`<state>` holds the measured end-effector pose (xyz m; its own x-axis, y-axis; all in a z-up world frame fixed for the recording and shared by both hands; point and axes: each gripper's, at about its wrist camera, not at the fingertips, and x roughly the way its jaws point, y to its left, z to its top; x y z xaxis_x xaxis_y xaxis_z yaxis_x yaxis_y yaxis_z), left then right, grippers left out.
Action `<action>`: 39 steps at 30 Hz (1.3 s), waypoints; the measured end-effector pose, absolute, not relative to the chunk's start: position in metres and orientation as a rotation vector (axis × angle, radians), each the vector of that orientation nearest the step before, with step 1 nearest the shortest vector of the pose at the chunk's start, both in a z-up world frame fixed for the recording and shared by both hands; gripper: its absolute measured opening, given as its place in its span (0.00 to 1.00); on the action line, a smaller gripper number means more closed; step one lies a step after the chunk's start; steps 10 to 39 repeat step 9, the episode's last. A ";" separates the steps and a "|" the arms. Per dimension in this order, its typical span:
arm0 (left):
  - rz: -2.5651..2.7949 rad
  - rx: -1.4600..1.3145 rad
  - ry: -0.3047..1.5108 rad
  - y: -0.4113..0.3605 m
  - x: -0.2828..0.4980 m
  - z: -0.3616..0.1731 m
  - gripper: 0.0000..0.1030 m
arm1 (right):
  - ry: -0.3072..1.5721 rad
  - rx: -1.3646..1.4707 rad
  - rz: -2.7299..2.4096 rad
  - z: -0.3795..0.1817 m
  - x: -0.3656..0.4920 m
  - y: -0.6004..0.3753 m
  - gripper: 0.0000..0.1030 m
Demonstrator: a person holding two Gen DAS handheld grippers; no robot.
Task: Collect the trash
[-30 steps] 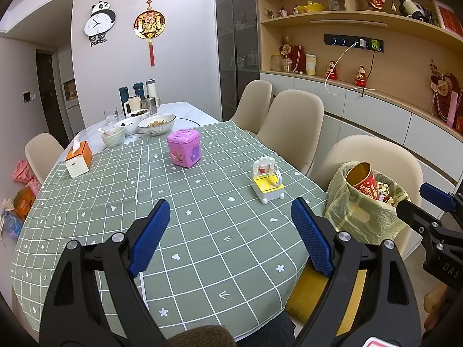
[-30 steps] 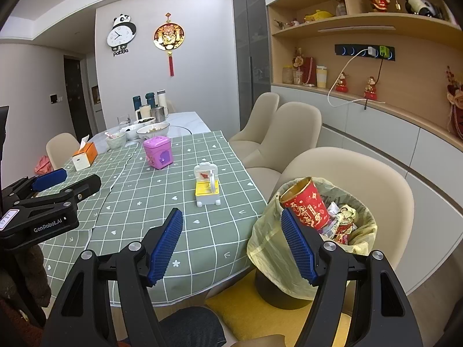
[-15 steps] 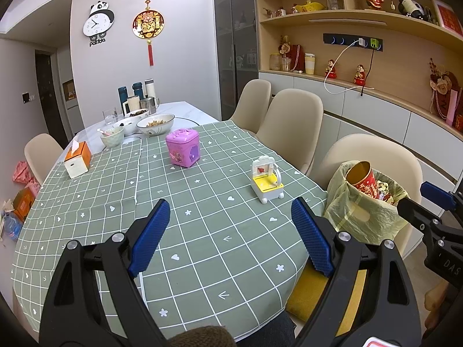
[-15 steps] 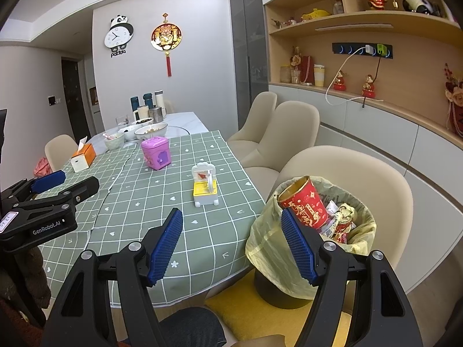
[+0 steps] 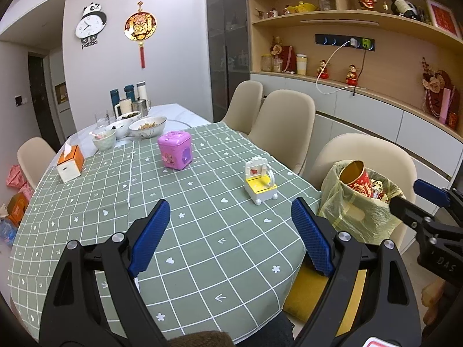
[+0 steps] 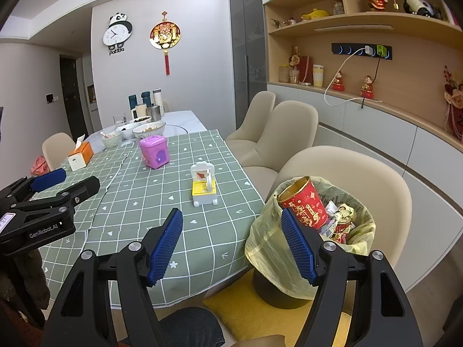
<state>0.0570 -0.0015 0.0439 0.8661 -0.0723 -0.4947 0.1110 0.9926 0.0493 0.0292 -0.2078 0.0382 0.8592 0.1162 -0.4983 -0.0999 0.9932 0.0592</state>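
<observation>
A black bin lined with a yellow-green bag (image 6: 269, 245) stands on a yellow cushion on the near chair, right of the table; it also shows in the left wrist view (image 5: 356, 217). A red paper cup (image 6: 303, 202) and several crumpled wrappers (image 6: 341, 222) lie in it. My left gripper (image 5: 230, 235) is open and empty above the near part of the green checked tablecloth (image 5: 188, 231). My right gripper (image 6: 233, 244) is open and empty, just in front of the bin, between table edge and bag.
On the table stand a yellow and white toy (image 5: 259, 183), a pink box (image 5: 175, 154), an orange tissue box (image 5: 69, 163) and bowls and cups (image 5: 130, 124) at the far end. Beige chairs (image 5: 283, 127) line the right side. Shelves run along the right wall.
</observation>
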 end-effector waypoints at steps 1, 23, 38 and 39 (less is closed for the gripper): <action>-0.100 0.076 0.518 -0.001 0.058 0.044 0.79 | 0.528 0.030 0.114 0.038 0.031 -0.207 0.65; -0.021 -0.029 0.648 0.030 0.089 0.023 0.79 | 0.567 0.014 0.140 0.032 0.047 -0.195 0.65; -0.021 -0.029 0.648 0.030 0.089 0.023 0.79 | 0.567 0.014 0.140 0.032 0.047 -0.195 0.65; -0.021 -0.029 0.648 0.030 0.089 0.023 0.79 | 0.567 0.014 0.140 0.032 0.047 -0.195 0.65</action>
